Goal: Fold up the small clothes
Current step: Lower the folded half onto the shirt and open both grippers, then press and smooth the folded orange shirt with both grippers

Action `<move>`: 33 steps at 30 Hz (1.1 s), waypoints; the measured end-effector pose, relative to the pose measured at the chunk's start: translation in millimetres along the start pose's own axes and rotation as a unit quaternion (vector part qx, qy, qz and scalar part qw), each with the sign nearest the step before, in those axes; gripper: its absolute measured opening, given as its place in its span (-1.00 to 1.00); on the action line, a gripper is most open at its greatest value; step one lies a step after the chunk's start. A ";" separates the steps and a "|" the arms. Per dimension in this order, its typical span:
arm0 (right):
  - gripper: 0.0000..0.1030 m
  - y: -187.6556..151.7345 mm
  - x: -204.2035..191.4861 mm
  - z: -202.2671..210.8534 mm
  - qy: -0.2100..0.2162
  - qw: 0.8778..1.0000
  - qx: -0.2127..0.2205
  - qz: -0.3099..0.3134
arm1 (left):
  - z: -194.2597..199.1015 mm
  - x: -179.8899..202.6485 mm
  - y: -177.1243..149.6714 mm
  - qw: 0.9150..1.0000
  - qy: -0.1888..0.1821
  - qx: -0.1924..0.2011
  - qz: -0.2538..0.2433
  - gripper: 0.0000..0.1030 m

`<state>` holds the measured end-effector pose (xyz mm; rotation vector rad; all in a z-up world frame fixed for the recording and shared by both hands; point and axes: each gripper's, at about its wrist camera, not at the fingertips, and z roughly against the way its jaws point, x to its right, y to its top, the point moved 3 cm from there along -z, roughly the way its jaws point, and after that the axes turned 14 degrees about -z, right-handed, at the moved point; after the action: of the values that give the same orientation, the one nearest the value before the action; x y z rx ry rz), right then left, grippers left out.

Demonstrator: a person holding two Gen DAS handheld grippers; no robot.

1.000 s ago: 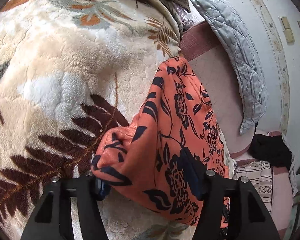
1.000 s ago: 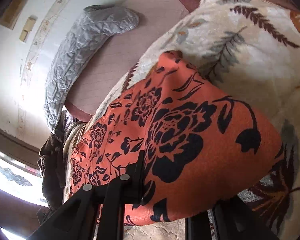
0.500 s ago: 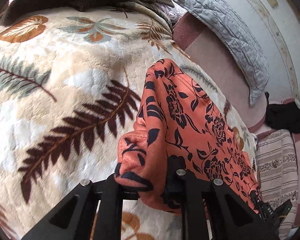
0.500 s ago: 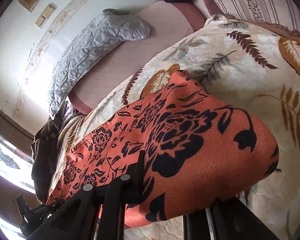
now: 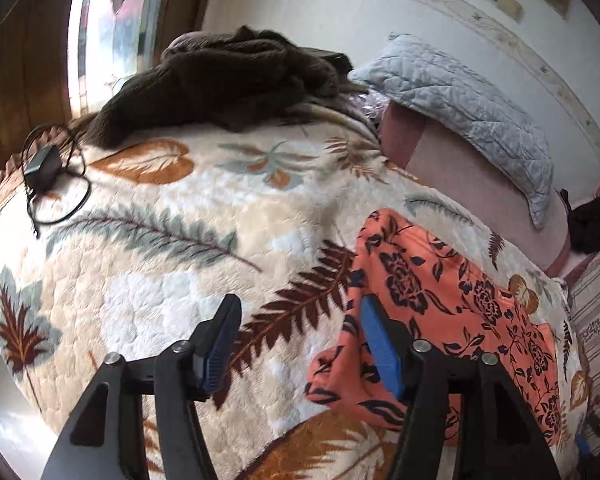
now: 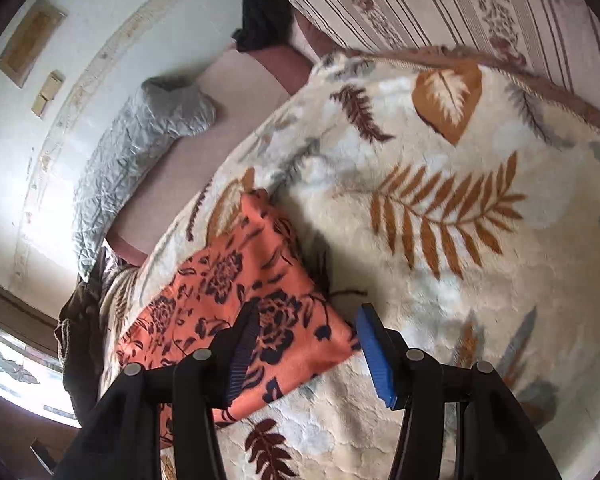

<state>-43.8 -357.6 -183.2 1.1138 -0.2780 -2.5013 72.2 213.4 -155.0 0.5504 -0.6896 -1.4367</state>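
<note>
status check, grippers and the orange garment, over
Left gripper open, empty. Right gripper open, empty. Orange floral garment lying on blanket, released. Nothing in the way.

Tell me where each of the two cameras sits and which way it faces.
Left wrist: on the left gripper, looking along its open fingers over the leaf-print blanket toward a brown garment and the window; orange floral garment at right.
Right wrist: on the right gripper, open, facing the wall and a striped cushion.
Shared: the orange garment, blanket and grey quilted pillow.
</note>
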 end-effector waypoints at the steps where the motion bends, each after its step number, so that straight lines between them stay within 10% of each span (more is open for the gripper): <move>1: 0.05 -1.0 -11.2 -1.8 0.018 1.000 0.004 0.008 | -2.8 10.7 1.7 1.000 -0.011 0.006 -0.014 0.38; 8: 0.05 -29.5 -79.5 -64.0 0.060 0.994 -0.037 0.088 | -45.6 95.7 -5.7 0.986 -0.028 -0.044 -0.158 0.61; 14: 0.02 -43.1 -60.6 -144.9 -0.026 0.988 -0.146 0.038 | -85.2 120.4 -34.3 0.964 0.005 -0.126 -0.234 0.67; 21: 0.03 -43.6 -115.6 -140.0 0.003 0.987 -0.079 0.139 | -77.1 128.8 0.9 0.980 -0.046 -0.071 -0.178 0.68; 25: 0.03 -41.7 -145.5 -146.9 -0.001 0.980 -0.038 0.193 | -111.3 135.9 4.2 0.976 -0.047 -0.124 -0.174 0.72; 30: 0.02 -43.0 -124.6 -202.2 -0.054 0.977 -0.137 0.152 | -128.3 148.3 -6.1 0.963 -0.017 -0.135 -0.234 0.84; 33: -0.04 -32.6 -125.3 -198.6 -0.039 0.980 -0.123 0.150 | -126.8 149.5 -7.5 0.961 -0.018 -0.133 -0.243 0.88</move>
<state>172.1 -279.6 -242.2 0.8100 -0.1411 -2.2402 158.5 55.9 -234.0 0.5027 -0.3888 -1.9673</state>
